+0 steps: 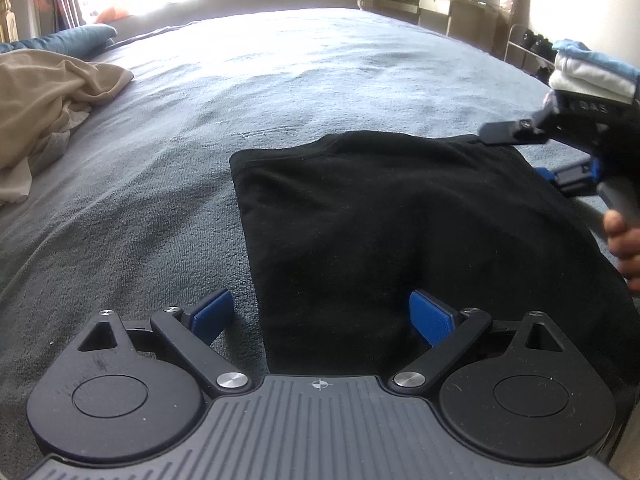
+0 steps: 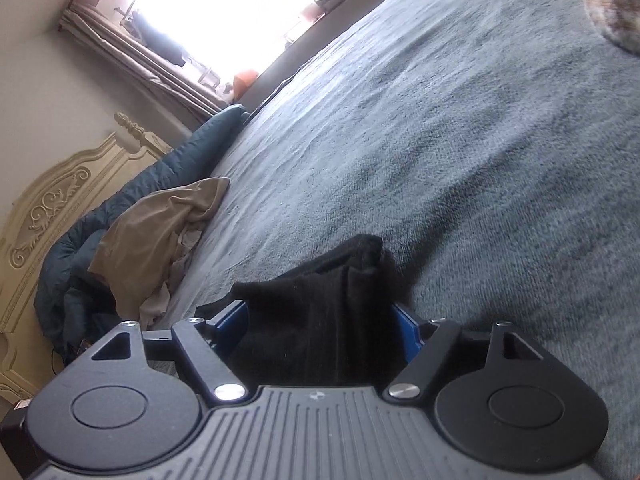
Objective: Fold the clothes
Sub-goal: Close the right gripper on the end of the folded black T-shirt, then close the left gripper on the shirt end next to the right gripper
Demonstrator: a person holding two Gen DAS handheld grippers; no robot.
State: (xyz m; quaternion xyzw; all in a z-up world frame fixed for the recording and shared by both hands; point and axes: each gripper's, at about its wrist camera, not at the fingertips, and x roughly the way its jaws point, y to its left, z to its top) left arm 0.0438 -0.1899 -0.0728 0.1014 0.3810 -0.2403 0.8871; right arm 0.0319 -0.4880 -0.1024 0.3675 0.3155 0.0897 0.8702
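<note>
While the black garment [image 1: 400, 232] lies flat on the grey bedspread [image 1: 280, 80] as a partly folded rectangle, I hold my two grippers at two different places of it. My left gripper [image 1: 320, 316] is at the near short edge, and its blue pads are spread wide: one pad stands over the bare bedspread to the left of the cloth, the other over the cloth itself, so the left long edge passes between them and nothing is pinched. My right gripper [image 2: 320, 320] is at the far right corner. In the right wrist view a bunch of black fabric fills the gap between the blue pads, which appear to close on it, and in the left wrist view the same corner sits at the fingertips of this tool.

The long axis of the garment runs away from my left gripper, from the near edge to the far edge. I judge the right gripper to be the one that matters now, because it already has the cloth, and the far corner can travel along this axis toward the near edge. Whether this is a fold that is going on or a last straightening, I cannot decide from here.

On the left of the bed lies a crumpled beige garment [image 1: 52, 92], well apart from the black one. On the right, behind my right gripper, I see a stack of folded clothes [image 1: 592, 72].
</note>
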